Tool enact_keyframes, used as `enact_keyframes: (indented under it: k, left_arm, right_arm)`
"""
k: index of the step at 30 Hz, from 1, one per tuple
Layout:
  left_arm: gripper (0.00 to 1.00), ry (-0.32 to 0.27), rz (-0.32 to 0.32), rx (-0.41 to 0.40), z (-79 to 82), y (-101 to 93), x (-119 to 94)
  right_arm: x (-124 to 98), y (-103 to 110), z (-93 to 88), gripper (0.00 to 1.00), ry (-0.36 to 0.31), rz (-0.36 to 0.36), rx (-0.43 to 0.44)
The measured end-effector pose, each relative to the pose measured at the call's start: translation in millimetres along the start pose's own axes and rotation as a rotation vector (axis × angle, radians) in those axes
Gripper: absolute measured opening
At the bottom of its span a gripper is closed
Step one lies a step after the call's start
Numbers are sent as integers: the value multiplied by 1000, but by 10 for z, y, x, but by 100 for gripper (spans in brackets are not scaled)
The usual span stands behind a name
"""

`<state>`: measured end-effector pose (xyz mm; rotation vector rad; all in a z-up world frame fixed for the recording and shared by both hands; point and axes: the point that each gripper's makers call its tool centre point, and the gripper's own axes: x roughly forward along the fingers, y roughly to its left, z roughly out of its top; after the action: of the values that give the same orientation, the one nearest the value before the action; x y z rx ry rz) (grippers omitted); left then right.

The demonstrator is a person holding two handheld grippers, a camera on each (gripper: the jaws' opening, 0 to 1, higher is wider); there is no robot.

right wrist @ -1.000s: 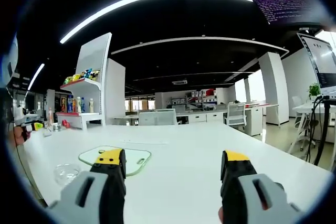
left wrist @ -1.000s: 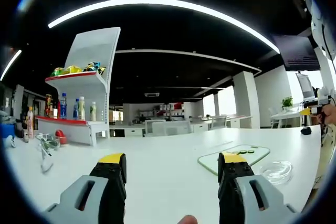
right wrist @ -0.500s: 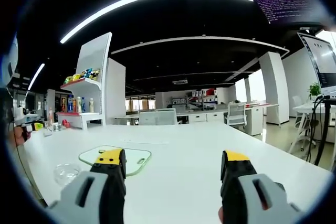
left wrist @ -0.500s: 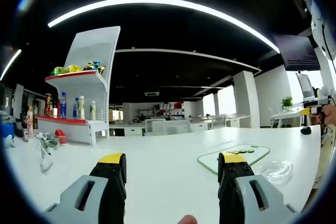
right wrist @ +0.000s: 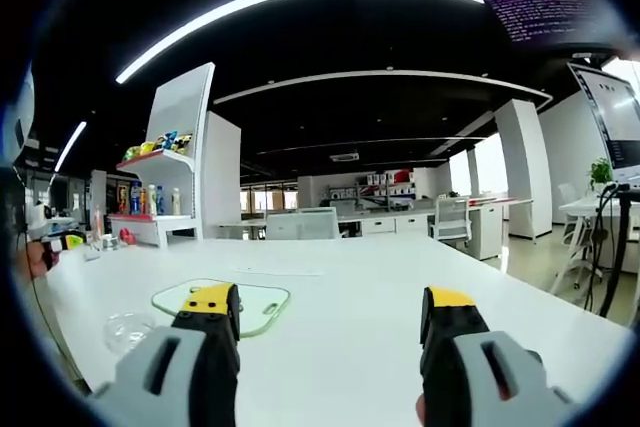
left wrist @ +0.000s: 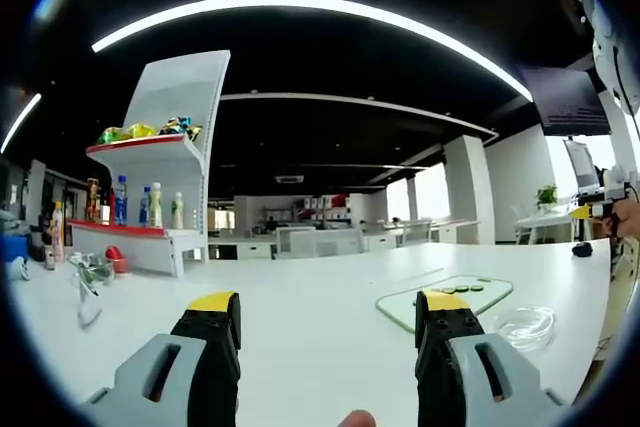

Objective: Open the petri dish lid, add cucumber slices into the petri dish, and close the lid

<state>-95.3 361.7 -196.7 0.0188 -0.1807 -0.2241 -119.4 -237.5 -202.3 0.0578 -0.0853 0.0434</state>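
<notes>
A wide white table carries everything. In the left gripper view, a pale green translucent cutting board lies flat on it, with a row of dark green cucumber slices on the board's far part. Just beside the board sits a clear round petri dish, lid on. In the right gripper view the same board and dish lie near the table's left edge

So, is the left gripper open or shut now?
Open. In the left gripper view the left gripper has its jaws wide apart, with only bare white table between them.
</notes>
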Motion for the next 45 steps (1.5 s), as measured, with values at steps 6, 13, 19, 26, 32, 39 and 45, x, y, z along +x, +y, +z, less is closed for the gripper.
enact_keyframes:
  k: [6, 13, 19, 26, 32, 39, 45]
  left_arm:
    - [71, -1, -6, 0, 0, -15, -4]
    - [71, -2, -9, -2, 4, -8, -9]
    - [71, 5, -15, 3, -14, -19, -4]
    - [71, 6, -16, 4, -14, -25, -1]
    - [71, 7, -22, 4, -16, -39, -4]
    - [72, 6, -42, 2, -17, -82, 10]
    - [72, 8, -71, 3, -1, -136, 28]
  right_arm:
    - [-21, 5, 13, 73, -1, -1, -3]
    - [-47, 1, 14, 73, -1, -6, -4]
    - [-56, -1, 21, 73, -2, -8, -5]
    - [-64, -4, 24, 73, -1, -7, -6]
    - [-75, -8, 23, 73, -1, -5, -7]
    - [-85, -4, 29, 73, -8, -4, -14]
    - [-97, 2, 36, 74, -12, 2, -15]
